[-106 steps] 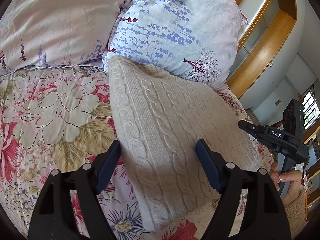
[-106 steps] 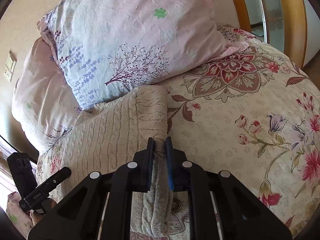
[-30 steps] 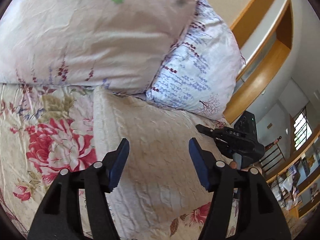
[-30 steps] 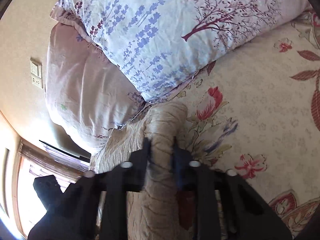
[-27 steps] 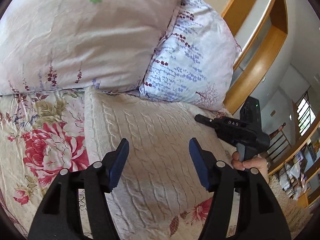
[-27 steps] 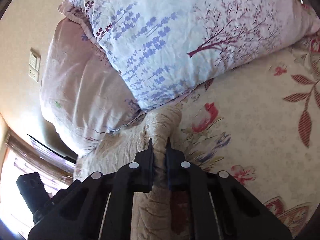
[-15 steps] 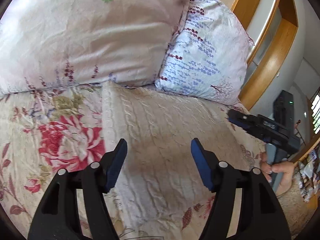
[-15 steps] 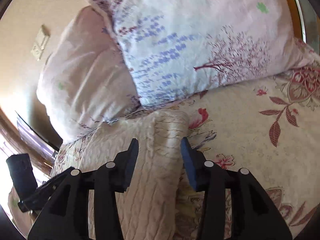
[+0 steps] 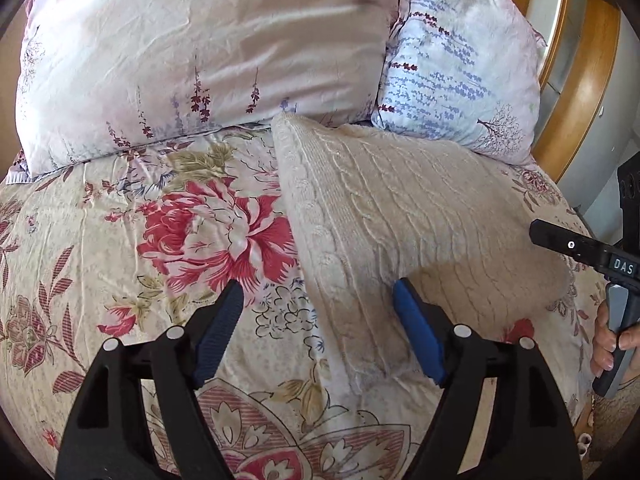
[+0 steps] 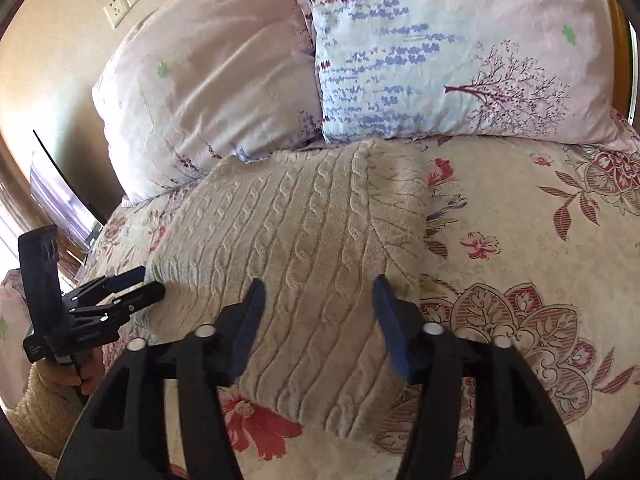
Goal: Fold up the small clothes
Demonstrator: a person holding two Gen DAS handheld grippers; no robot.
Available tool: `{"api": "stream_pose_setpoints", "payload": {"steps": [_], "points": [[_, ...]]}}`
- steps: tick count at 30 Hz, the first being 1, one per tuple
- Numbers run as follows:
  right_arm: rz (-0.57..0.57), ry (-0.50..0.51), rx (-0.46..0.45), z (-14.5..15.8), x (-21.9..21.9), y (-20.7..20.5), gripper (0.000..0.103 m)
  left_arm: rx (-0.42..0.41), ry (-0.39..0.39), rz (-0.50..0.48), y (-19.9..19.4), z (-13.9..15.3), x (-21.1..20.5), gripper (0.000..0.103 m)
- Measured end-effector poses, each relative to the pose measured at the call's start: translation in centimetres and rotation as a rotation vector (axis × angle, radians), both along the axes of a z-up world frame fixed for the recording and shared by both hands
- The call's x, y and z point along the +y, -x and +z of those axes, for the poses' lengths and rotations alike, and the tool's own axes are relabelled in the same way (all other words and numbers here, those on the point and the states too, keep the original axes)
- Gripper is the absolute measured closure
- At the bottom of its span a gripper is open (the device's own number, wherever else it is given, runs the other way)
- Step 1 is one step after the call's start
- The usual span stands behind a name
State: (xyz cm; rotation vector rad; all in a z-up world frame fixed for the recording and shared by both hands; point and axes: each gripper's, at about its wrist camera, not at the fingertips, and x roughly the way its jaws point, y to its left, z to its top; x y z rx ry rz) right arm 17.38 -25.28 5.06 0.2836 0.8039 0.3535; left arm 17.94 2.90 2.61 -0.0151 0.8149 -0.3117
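Note:
A cream cable-knit sweater (image 9: 400, 216) lies folded flat on the floral bedspread, its far edge against the pillows. It also shows in the right wrist view (image 10: 304, 248). My left gripper (image 9: 318, 320) is open and empty, hovering over the sweater's near left edge. My right gripper (image 10: 318, 312) is open and empty above the sweater's near right part. The right gripper (image 9: 580, 248) shows at the right edge of the left wrist view. The left gripper (image 10: 116, 292) shows at the left of the right wrist view.
The floral bedspread (image 9: 140, 260) covers the bed. A pink pillow (image 9: 200, 48) and a lavender-print pillow (image 9: 460, 72) lie at the head. A wooden frame (image 9: 580, 80) stands beyond. A wall socket (image 10: 124, 0) is behind the pillows.
My right gripper has let go of the sweater's folded edge and opened; the sweater now lies flat. Both grippers have drawn back a little.

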Motion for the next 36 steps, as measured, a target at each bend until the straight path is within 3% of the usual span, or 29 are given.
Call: {"api": "stream_pose_setpoints", "payload": {"steps": [1, 4, 6, 8, 9, 14, 20, 36], "points": [[-0.011, -0.001, -0.028, 0.4, -0.2, 0.9, 0.011, -0.015, -0.006, 0.003, 0.6, 0.1, 0.1, 0.025], [-0.048, 0.055, -0.094, 1.0, -0.4, 3.3, 0.007, -0.045, -0.029, 0.019, 2.4, 0.3, 0.0, 0.017], [-0.093, 0.112, -0.092, 1.0, -0.2, 4.3, 0.002, -0.042, -0.027, 0.023, 3.4, 0.0, -0.2, 0.015], [-0.132, 0.171, -0.061, 0.6, 0.2, 5.0, 0.001, -0.024, -0.028, 0.025, 4.2, -0.4, -0.6, 0.009], [-0.13, 0.18, -0.051, 0.3, 0.4, 5.1, 0.001, -0.015, -0.047, 0.042, 4.3, -0.7, -0.8, 0.002], [-0.14, 0.229, 0.008, -0.8, 1.8, 6.2, 0.001, -0.017, -0.125, 0.075, 5.3, -1.4, -1.9, 0.002], [-0.097, 0.197, 0.074, -1.9, 3.1, 6.2, 0.001, 0.022, -0.179, 0.094, 5.3, -2.7, -2.5, 0.002], [-0.104, 0.353, 0.101, -3.3, 5.9, 6.1, 0.001, 0.069, -0.186, 0.109, 5.0, -3.4, -2.7, 0.002]]}}
